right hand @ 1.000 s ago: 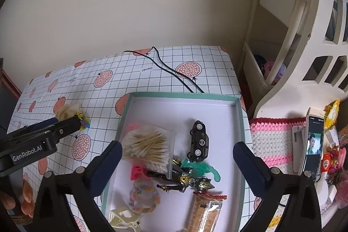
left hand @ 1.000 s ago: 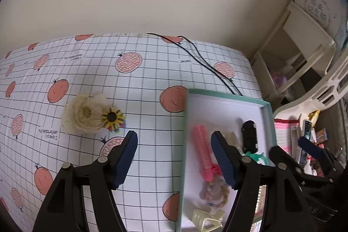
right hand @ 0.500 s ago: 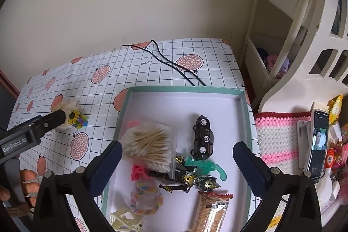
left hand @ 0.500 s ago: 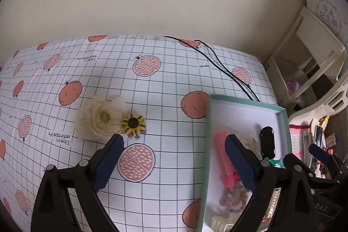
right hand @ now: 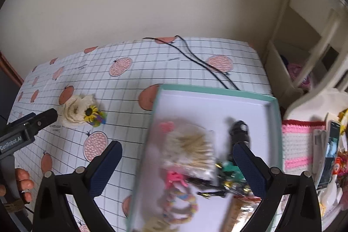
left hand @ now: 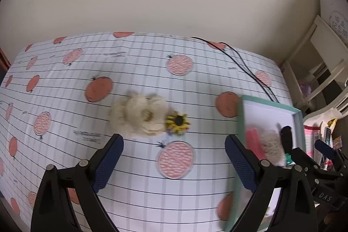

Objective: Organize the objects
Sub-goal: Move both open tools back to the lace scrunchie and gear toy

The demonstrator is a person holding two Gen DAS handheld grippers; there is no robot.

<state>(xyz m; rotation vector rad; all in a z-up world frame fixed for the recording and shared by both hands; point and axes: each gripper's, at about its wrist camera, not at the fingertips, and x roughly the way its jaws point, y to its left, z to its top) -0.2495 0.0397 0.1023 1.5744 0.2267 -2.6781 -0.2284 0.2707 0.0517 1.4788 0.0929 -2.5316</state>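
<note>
Lying just ahead of the wide-apart left gripper (left hand: pixel 174 158), the fluffy cream scrunchie (left hand: pixel 138 115) touches a yellow sunflower clip (left hand: pixel 178 122); the right gripper (right hand: pixel 177 163), jaws apart too, hangs over the teal-rimmed tray (right hand: pixel 217 90).

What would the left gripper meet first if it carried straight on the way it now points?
Most likely the cream fluffy scrunchie with the sunflower clip beside it. The left gripper, open and empty, points between them, though depth is uncertain.
</note>
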